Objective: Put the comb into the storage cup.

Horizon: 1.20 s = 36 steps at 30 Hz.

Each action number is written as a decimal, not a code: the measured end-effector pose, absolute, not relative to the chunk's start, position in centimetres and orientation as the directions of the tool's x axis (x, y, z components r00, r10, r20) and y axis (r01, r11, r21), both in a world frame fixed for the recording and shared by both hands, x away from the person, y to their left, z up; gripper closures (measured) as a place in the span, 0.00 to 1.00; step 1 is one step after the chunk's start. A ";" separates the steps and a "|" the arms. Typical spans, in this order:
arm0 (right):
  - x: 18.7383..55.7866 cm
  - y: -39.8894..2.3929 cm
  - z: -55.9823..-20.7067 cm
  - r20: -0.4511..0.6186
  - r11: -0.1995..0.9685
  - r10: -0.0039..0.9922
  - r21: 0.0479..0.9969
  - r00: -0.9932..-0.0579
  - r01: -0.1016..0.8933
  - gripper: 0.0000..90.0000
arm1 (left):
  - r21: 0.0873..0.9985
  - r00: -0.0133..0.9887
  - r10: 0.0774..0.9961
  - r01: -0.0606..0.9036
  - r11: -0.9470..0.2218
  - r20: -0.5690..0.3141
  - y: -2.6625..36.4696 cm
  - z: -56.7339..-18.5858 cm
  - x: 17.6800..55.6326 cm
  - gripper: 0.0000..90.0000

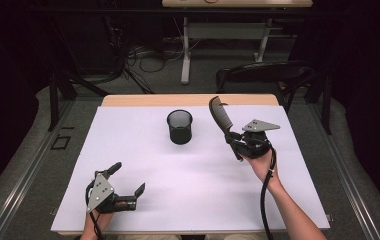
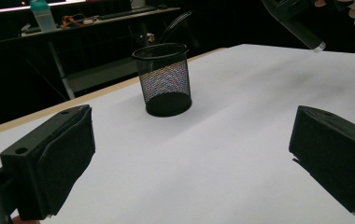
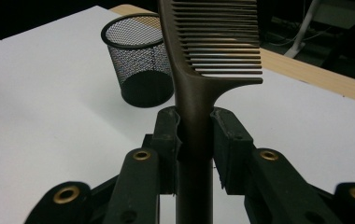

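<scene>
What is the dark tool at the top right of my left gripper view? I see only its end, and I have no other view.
Observer: It is the handle end of a comb, held in the right gripper.
Operator: Is the grip firm?
Observer: In the right gripper view both pads press on the handle, just below the teeth.
Operator: Where is it relative to the mesh cup?
Observer: In the high view it is in the air to the right of the mesh cup, teeth end pointing away from the person.
</scene>
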State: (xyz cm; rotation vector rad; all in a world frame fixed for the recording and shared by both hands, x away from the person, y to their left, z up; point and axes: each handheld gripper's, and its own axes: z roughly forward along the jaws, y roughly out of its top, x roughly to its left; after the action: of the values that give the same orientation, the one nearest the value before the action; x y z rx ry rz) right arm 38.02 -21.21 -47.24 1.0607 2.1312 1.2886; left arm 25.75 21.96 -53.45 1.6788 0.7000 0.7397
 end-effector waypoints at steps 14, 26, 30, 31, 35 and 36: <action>37.9 -20.8 -46.8 0.014 0.264 0.785 0.896 -0.619 0.356 0.81 | 0.975 0.625 0.772 0.078 -0.208 0.115 22.0 -53.5 25.5 0.00; 37.8 -20.4 -46.3 0.005 0.258 0.780 0.908 -0.626 0.329 0.81 | 0.976 0.623 0.774 0.077 -0.205 0.114 22.0 -53.4 25.6 0.00; 37.7 -20.2 -46.2 -0.004 0.264 0.777 0.910 -0.629 0.320 0.81 | 0.975 0.627 0.770 0.077 -0.210 0.116 21.8 -53.5 25.9 0.00; 37.7 -20.1 -46.1 -0.005 0.262 0.779 0.911 -0.627 0.318 0.81 | 0.975 0.629 0.769 0.077 -0.207 0.113 21.7 -53.5 26.0 0.00; 37.7 -19.9 -45.9 -0.005 0.260 0.773 0.914 -0.634 0.310 0.81 | 0.974 0.632 0.766 0.078 -0.214 0.117 21.7 -53.6 26.0 0.00; 37.7 -19.8 -45.8 -0.007 0.261 0.774 0.915 -0.634 0.308 0.81 | 0.974 0.630 0.768 0.079 -0.213 0.116 21.7 -53.5 26.0 0.00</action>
State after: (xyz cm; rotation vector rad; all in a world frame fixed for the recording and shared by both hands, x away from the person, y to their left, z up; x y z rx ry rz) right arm 37.73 -19.80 -45.79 0.9786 2.0787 1.3497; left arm 25.98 21.71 -53.55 1.6873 0.7015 0.7363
